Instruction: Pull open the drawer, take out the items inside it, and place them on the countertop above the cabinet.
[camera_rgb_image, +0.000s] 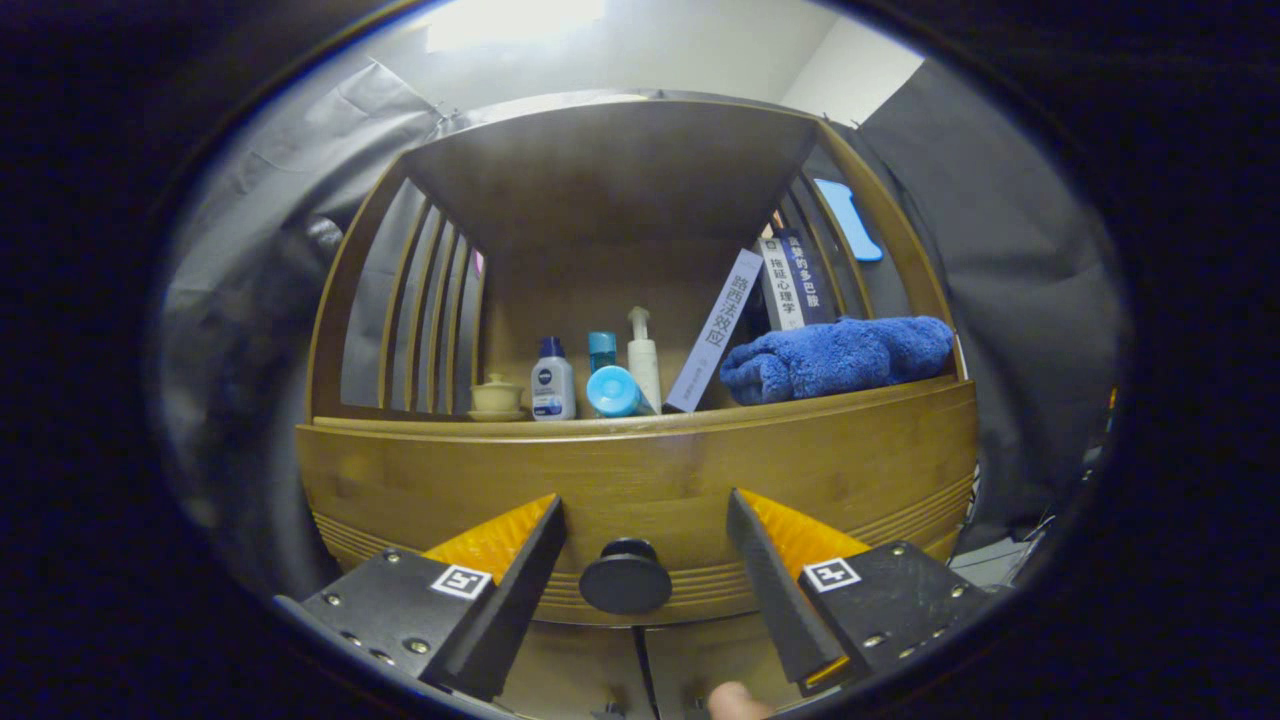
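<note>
The drawer front is honey-brown wood with fine ridged lines along its lower edge, and its round knob is matt black. On the worktop, the same brown wood, lie a deep blue fluffy towel, a cream lidded cup, a white bottle with a dark blue cap, a light blue tube, a white pump bottle and a white book leaning beside a dark blue one. The side slats are brown.

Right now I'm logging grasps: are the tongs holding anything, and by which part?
Nothing is held. The tongs are open, with the drawer knob between the fingers, neither touching it.
</note>
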